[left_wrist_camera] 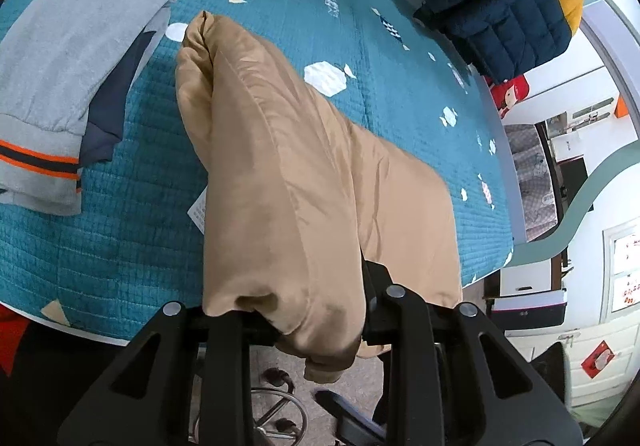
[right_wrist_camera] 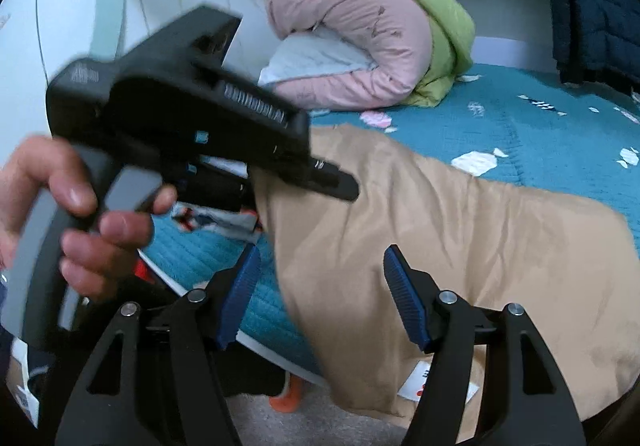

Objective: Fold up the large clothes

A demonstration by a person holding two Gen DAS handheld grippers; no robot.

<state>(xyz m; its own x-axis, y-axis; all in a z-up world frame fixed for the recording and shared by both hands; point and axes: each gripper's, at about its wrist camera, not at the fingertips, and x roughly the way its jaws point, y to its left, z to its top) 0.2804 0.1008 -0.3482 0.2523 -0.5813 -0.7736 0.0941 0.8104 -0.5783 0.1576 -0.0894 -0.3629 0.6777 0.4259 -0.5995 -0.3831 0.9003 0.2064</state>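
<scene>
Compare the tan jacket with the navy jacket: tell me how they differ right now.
The tan jacket is smooth, plain fabric; the navy jacket is quilted with a yellow part. The tan jacket is lifted at one end, gripped by the left gripper; the navy jacket is untouched. The tan jacket lies mid-bed, draping over the near edge; the navy jacket sits at the far edge. Both rest on the teal bedspread.
</scene>
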